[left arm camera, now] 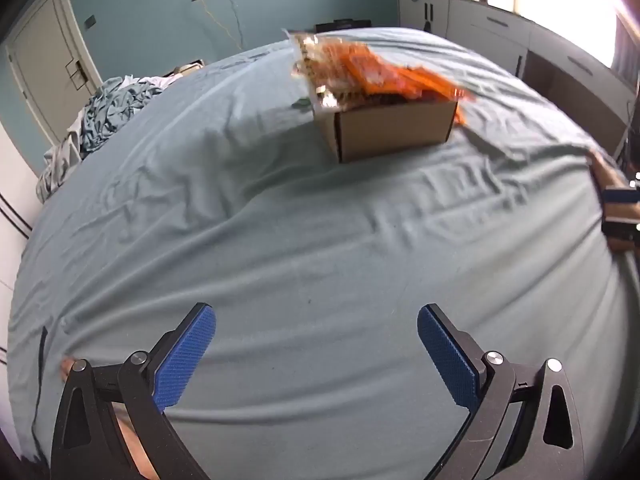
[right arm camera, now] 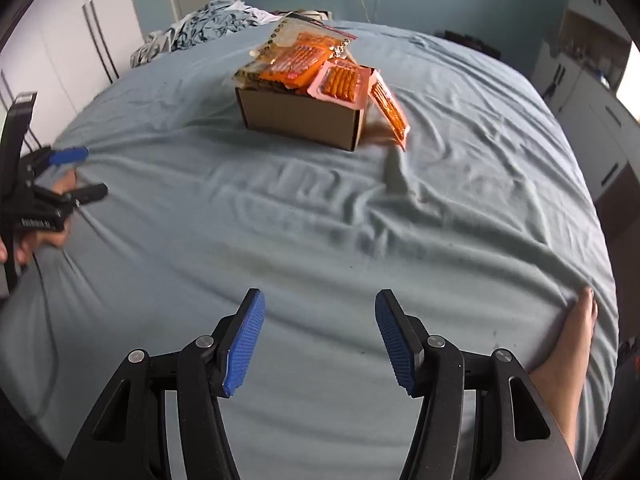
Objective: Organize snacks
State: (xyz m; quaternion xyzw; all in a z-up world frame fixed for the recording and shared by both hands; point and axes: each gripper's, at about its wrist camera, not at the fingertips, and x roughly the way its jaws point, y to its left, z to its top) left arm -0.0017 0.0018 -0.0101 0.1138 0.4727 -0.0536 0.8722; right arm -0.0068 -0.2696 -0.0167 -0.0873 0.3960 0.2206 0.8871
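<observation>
A brown cardboard box (left arm camera: 394, 130) (right arm camera: 304, 118) stands on the blue-grey bed sheet (left arm camera: 280, 220) (right arm camera: 320, 220), well ahead of both grippers. Several orange snack packs (left arm camera: 360, 72) (right arm camera: 304, 62) are heaped in it and stick out over its rim. One orange pack (right arm camera: 390, 108) leans against the box's right side, its lower end on the sheet. My left gripper (left arm camera: 316, 354) is open and empty, low over the near sheet; it also shows at the left edge of the right wrist view (right arm camera: 86, 172). My right gripper (right arm camera: 319, 340) is open and empty over the near sheet.
A pile of crumpled bedding (left arm camera: 108, 108) (right arm camera: 208, 20) lies at the far left of the bed. White cabinets (left arm camera: 500, 28) stand along the right wall under a bright window. A door (left arm camera: 48, 64) is at the left. A bare foot (right arm camera: 576, 340) presses the mattress edge.
</observation>
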